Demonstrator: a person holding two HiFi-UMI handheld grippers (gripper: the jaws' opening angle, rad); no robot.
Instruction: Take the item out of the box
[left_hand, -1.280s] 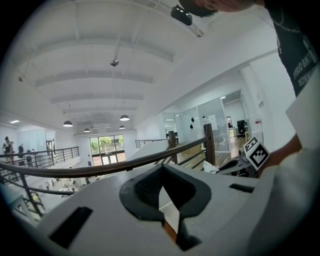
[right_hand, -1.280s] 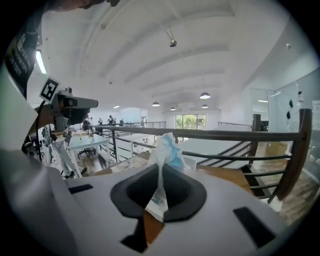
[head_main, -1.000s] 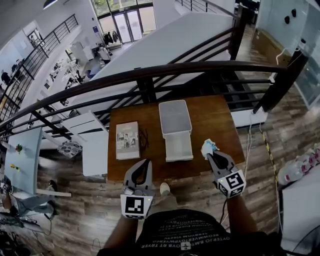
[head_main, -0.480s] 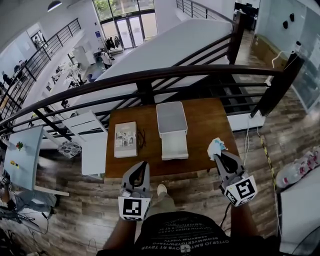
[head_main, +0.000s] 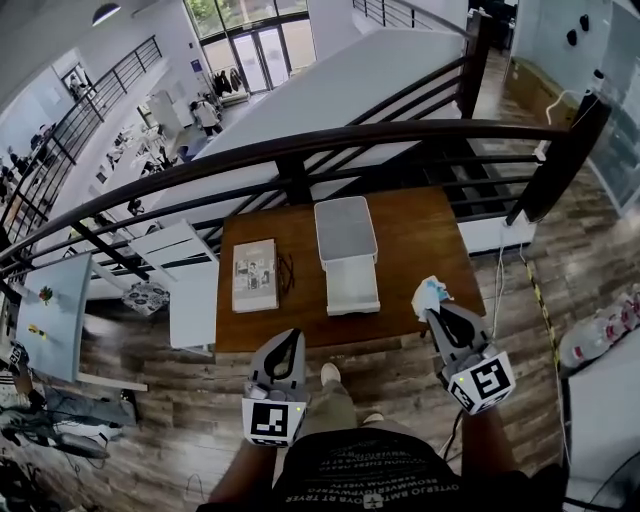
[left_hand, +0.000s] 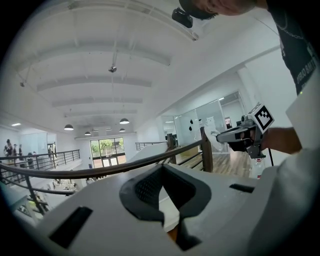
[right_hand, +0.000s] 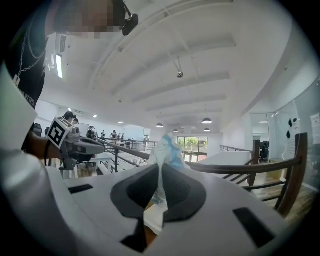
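Two jaws of the right gripper (head_main: 432, 312) were nipped almost together on the lower end of a crumpled white-and-blue packet (head_main: 430, 293), which stood up out of the pinch like a small flag in the right gripper view (right_hand: 167, 145). The packet was already clear of the pale grey rectangular box (head_main: 345, 228), held well to the right of it, over the front right corner of the brown wooden table (head_main: 430, 235). The box sat mid-table with a white tray-like part (head_main: 352, 285) lying open toward the person. A printed booklet (head_main: 255, 275) lay to its left.

The left gripper (head_main: 287, 338) hung at the table's near edge with its jaws closed on nothing.

The removal itself looked done; what probably remained was setting the packet down. Doing that well would likely mean keeping the pinch firm, since only a thin, limp edge was caught and it could slip. It should come down over the bare wood to the right of the box, not the edge, and be released only once it rested there.
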